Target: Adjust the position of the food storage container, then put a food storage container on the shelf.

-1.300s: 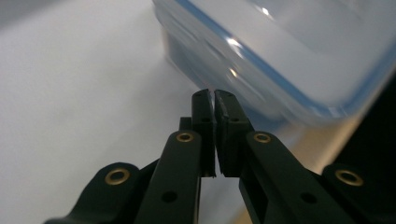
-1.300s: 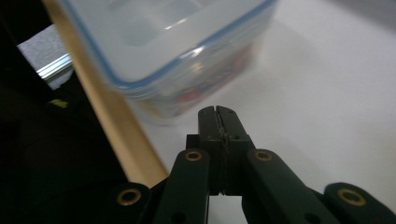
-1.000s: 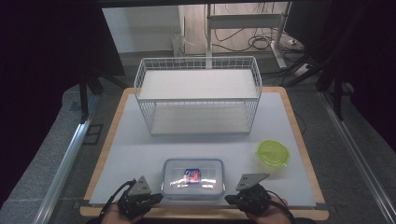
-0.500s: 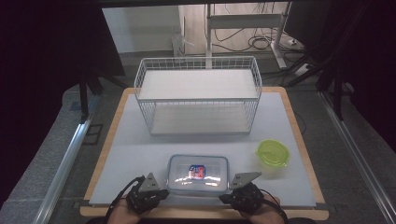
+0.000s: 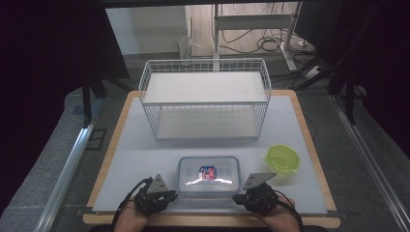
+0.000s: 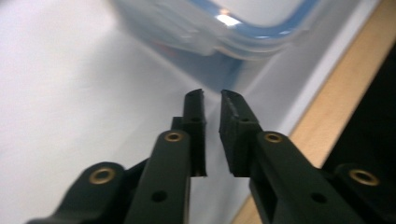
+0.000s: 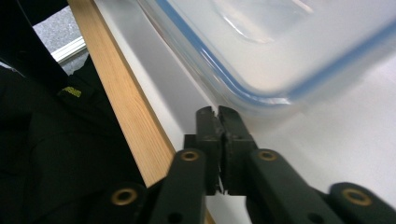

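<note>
We note the container (image 5: 208, 175) as clear, glossy plastic with a blue seal under its lid; light glares off it. The table (image 5: 130, 159) has a matt, smooth white top edged in pale wood. The basket (image 5: 205, 96) is white-coated wire. The bowl (image 5: 282, 159) looks translucent green plastic. Gripper jaws appear matt black plastic with brass-coloured rivets.

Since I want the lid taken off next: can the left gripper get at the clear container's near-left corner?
Probably yes. The left gripper sits just off the clear container, bare table between them, jaws just parting, nothing in them.
</note>
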A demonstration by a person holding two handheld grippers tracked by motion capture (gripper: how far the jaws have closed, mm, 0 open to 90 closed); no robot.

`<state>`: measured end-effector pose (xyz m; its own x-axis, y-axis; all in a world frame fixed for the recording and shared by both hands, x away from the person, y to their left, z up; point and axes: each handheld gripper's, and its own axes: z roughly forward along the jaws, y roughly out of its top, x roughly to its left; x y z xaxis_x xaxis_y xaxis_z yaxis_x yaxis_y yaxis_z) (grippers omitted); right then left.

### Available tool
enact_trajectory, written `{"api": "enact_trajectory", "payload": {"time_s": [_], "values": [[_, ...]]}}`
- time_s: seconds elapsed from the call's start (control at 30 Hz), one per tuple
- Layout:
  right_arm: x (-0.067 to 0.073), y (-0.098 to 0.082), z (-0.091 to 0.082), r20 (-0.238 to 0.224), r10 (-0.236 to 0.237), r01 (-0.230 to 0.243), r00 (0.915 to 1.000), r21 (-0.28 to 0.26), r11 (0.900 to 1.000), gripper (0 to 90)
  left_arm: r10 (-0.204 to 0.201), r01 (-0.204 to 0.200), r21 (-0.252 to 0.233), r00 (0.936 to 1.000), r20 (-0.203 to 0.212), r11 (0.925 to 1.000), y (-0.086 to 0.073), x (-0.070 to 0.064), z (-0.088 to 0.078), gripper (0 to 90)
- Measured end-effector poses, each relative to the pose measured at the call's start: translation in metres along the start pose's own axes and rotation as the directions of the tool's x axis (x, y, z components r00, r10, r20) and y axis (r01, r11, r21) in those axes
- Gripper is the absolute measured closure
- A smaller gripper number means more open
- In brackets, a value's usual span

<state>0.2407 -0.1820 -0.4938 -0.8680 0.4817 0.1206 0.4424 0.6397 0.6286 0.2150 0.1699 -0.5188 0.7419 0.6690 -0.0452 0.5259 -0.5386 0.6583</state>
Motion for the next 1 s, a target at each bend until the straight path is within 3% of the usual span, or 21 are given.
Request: {"api": "enact_trajectory", "payload": {"time_s": [0.1, 0.13, 0.2, 0.23, 0.3, 0.33, 0.43, 0.6, 0.77, 0.87, 1.0], "values": [[-0.007, -0.007, -0.012, 0.035, 0.025, -0.025, 0.9991, -0.018, 1.000, 77.3, -0.013, 0.012, -0.028, 0.9989, -0.044, 0.9995, -0.005, 0.007, -0.009, 68.8], [-0.012, -0.011, -0.018, 0.063, 0.033, -0.031, 0.9975, -0.026, 0.999, 70.7, -0.023, 0.021, -0.039, 0.9974, -0.068, 0.9990, -0.008, 0.010, -0.012, 58.7], [-0.018, -0.014, -0.022, 0.096, 0.049, -0.045, 0.9942, -0.041, 0.998, 62.7, -0.029, 0.026, -0.046, 0.9963, -0.081, 0.9986, -0.010, 0.012, -0.014, 48.0], [-0.018, -0.014, -0.022, 0.096, 0.049, -0.045, 0.9942, -0.041, 0.998, 62.7, -0.033, 0.028, -0.052, 0.9956, -0.088, 0.9982, -0.012, 0.013, -0.015, 48.0], [-0.026, -0.017, -0.024, 0.139, 0.045, -0.037, 0.9892, -0.058, 0.998, 48.4, -0.039, 0.032, -0.066, 0.9935, -0.107, 0.9973, -0.017, 0.016, -0.017, 33.2], [-0.026, -0.017, -0.024, 0.139, 0.045, -0.037, 0.9892, -0.058, 0.998, 48.4, -0.039, 0.032, -0.066, 0.9935, -0.107, 0.9973, -0.017, 0.016, -0.017, 32.3], [-0.030, -0.020, -0.020, 0.169, 0.034, -0.027, 0.9850, -0.040, 0.999, 35.6, -0.048, 0.043, -0.061, 0.9947, -0.091, 0.9972, -0.022, 0.017, -0.017, 28.2], [-0.035, -0.023, -0.015, 0.162, 0.038, -0.033, 0.9860, -0.034, 0.999, 28.7, -0.052, 0.050, -0.033, 0.9954, -0.080, 0.9982, -0.024, 0.017, -0.015, 22.8], [-0.036, -0.023, -0.016, 0.179, 0.038, -0.030, 0.9831, -0.044, 0.999, 21.2, -0.046, 0.041, -0.055, 0.9956, -0.082, 0.9976, -0.023, 0.016, -0.015, 15.9], [-0.036, -0.021, -0.017, 0.188, 0.044, -0.031, 0.9812, -0.070, 0.997, 16.4, -0.019, 0.012, -0.061, 0.9934, -0.113, 0.9981, -0.026, 0.019, -0.013, 9.7], [-0.034, -0.020, -0.018, 0.196, 0.057, -0.040, 0.9789, -0.087, 0.995, 10.0, -0.051, 0.042, -0.079, 0.9925, -0.111, 0.9959, -0.028, 0.023, -0.011, 3.2]]}}
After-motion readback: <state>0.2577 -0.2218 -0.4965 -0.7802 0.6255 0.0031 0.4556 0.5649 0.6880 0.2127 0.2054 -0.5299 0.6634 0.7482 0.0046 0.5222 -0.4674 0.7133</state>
